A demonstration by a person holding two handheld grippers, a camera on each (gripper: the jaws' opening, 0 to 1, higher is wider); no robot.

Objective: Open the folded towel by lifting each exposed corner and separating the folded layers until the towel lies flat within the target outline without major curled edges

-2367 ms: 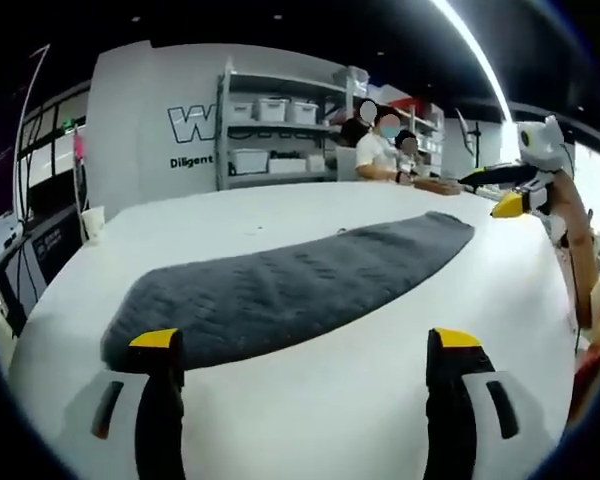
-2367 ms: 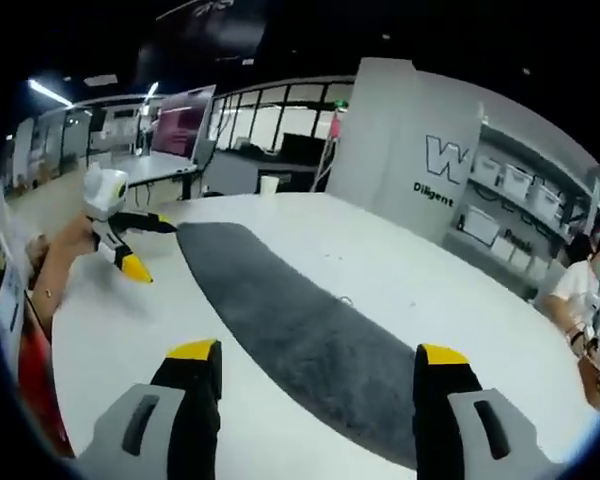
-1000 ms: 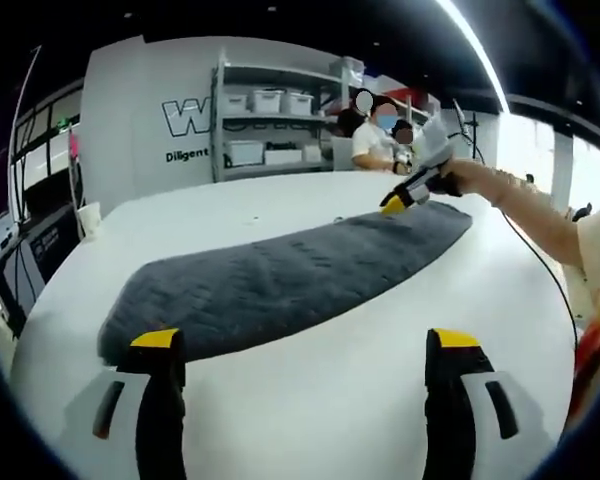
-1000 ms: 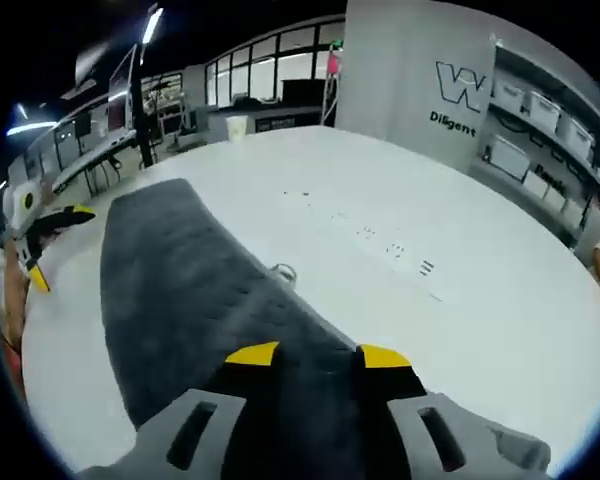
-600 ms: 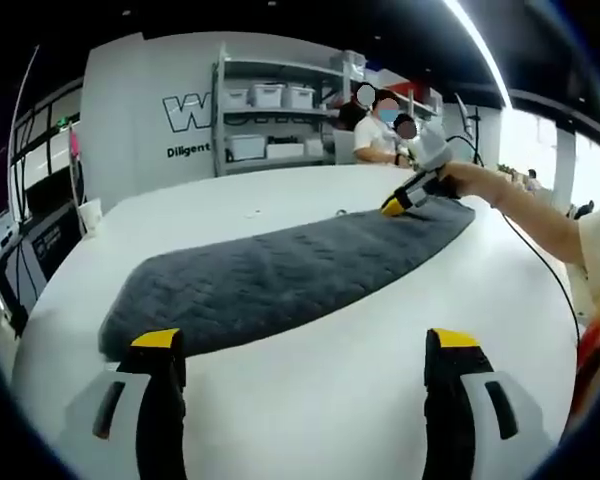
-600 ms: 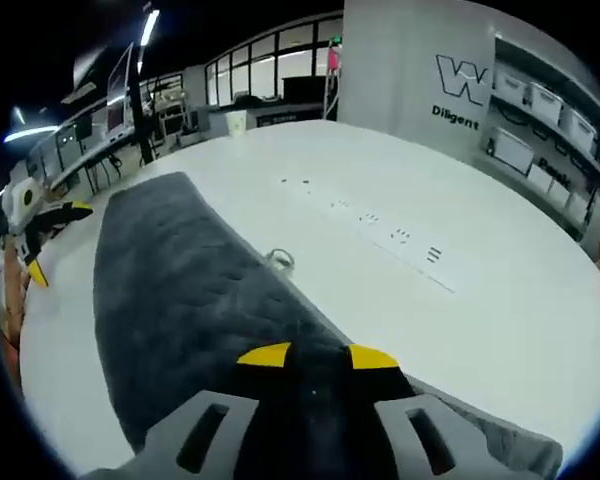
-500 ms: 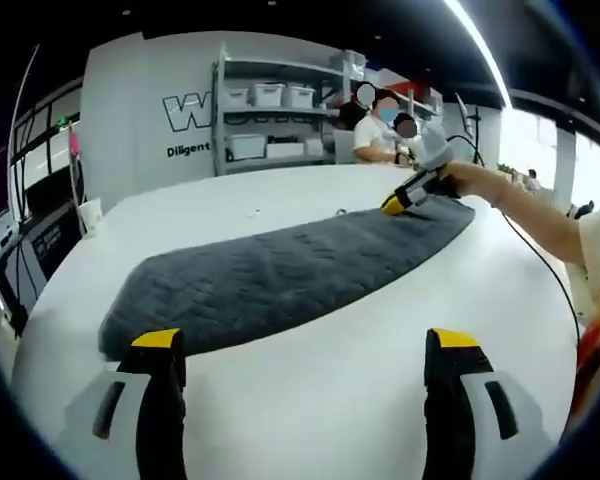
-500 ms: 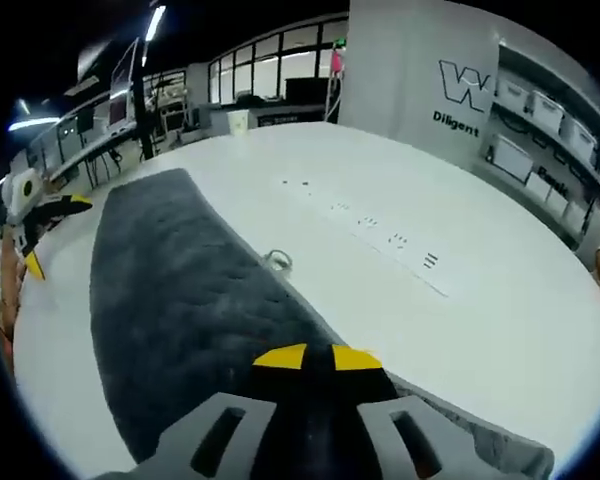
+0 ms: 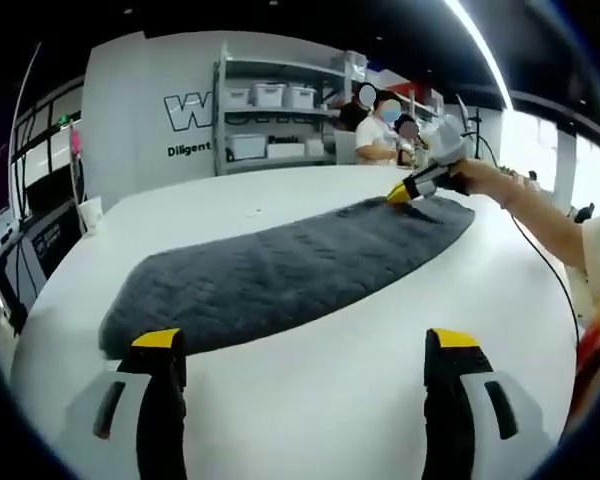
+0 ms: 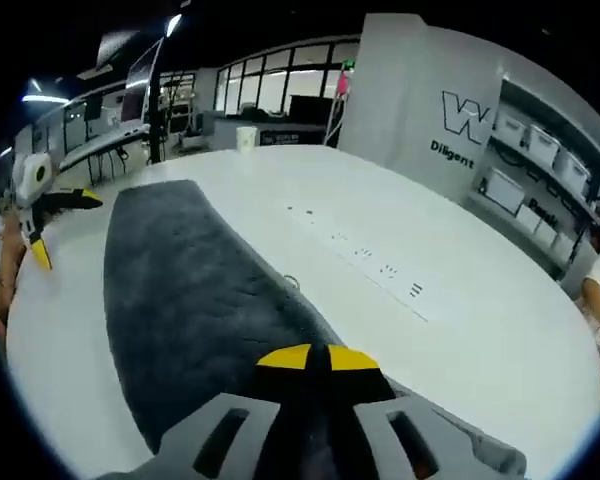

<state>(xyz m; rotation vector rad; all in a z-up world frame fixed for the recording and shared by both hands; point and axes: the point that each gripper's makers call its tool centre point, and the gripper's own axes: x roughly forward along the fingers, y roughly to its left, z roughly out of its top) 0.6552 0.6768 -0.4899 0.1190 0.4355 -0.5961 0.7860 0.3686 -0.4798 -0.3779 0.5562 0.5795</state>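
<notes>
One long grey towel lies folded on the big white table. It runs from the near left to the far right in the left gripper view.

The right gripper has its yellow tips pressed together on the far right end of the towel. It looks like it is pinching the top layer there. The left gripper is spread wide and holds nothing. It hangs just above the table, near the other end of the towel.

What could go wrong? If the pinch has caught both layers, the whole towel may come up and stay folded. If the pull is quick, the loose end near the left gripper may slide or curl.

Far off, shelves hold pale storage boxes. I cannot tell what is in them. A white cup stands on the far edge of the table.
</notes>
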